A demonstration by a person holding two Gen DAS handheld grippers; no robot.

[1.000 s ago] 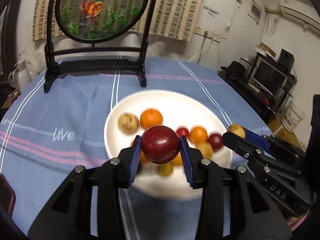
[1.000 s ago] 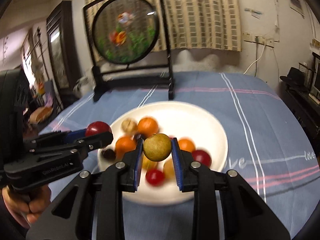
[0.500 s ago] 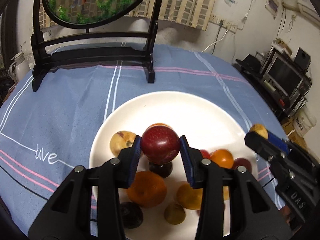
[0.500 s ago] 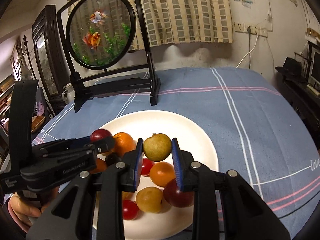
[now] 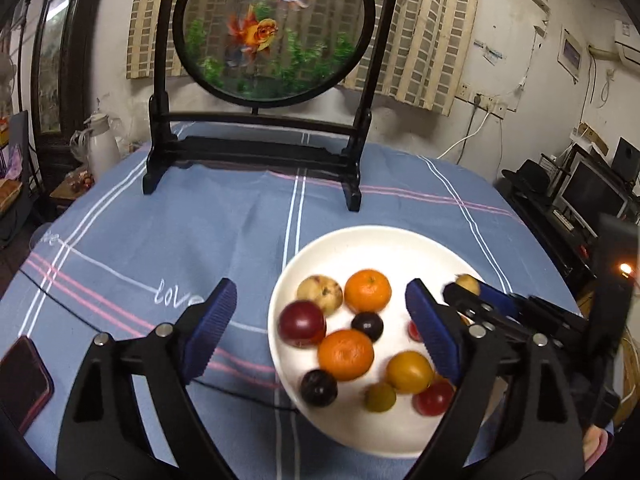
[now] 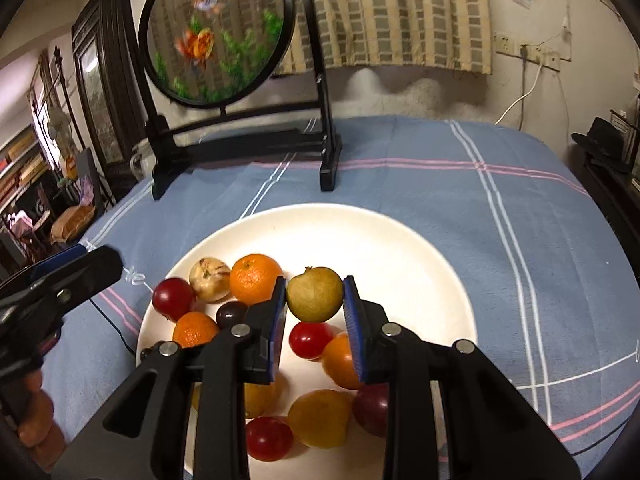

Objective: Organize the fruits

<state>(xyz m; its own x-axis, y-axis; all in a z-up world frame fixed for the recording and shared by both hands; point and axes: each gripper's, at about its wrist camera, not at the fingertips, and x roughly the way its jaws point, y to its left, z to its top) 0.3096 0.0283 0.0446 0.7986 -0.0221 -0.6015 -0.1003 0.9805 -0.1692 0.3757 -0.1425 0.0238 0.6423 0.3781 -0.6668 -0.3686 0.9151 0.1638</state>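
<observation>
A white plate (image 5: 384, 244) (image 6: 360, 232) on the blue tablecloth holds several fruits: oranges, red and dark plums, yellow fruits. My left gripper (image 5: 320, 320) is open wide and empty above the plate's left side. The dark red plum (image 5: 301, 323) (image 6: 173, 298) lies on the plate near its left rim. My right gripper (image 6: 315, 312) is shut on a small green-yellow fruit (image 6: 315, 293) and holds it above the plate's middle. It also shows at the right of the left wrist view (image 5: 466, 286).
A round goldfish screen on a black stand (image 5: 256, 148) (image 6: 240, 148) stands at the back of the table. A red phone (image 5: 20, 384) lies at the front left. A thin black cable (image 5: 224, 388) runs under the plate's left edge.
My left gripper has opened and let go of the dark red plum, which now lies on the plate; the gripper has drawn back. My right gripper still holds the green-yellow fruit over the plate.
</observation>
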